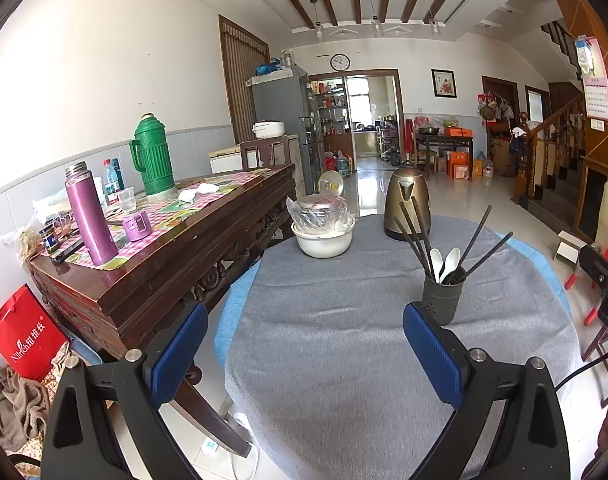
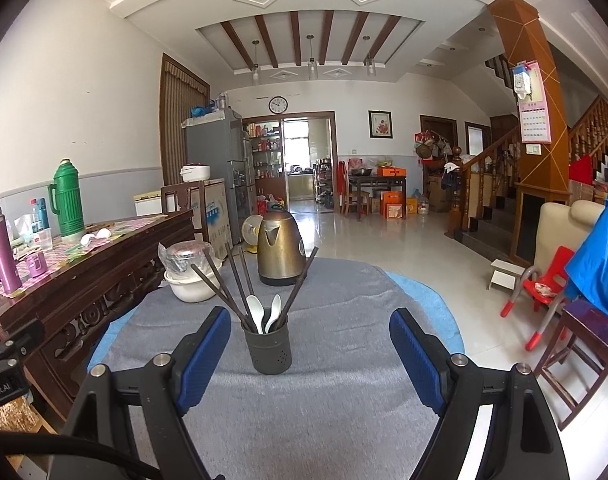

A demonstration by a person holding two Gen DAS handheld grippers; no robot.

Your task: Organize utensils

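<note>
A dark grey utensil holder [image 1: 443, 298] [image 2: 268, 349] stands on the round table's grey cloth [image 1: 336, 344] [image 2: 324, 400]. It holds several dark chopsticks [image 1: 414, 232] [image 2: 228, 276] and two white spoons [image 1: 444, 262] [image 2: 264, 314]. My left gripper [image 1: 306, 346] is open and empty, low over the cloth, with the holder just beyond its right finger. My right gripper [image 2: 310, 352] is open and empty, with the holder a little ahead between its fingers and left of centre.
A brass kettle [image 1: 407, 204] [image 2: 279, 252] and a white bowl with a bagged pot [image 1: 323, 232] [image 2: 190, 276] stand at the table's far side. A wooden sideboard [image 1: 152, 248] with thermoses stands to the left. A red chair [image 2: 544, 288] stands to the right.
</note>
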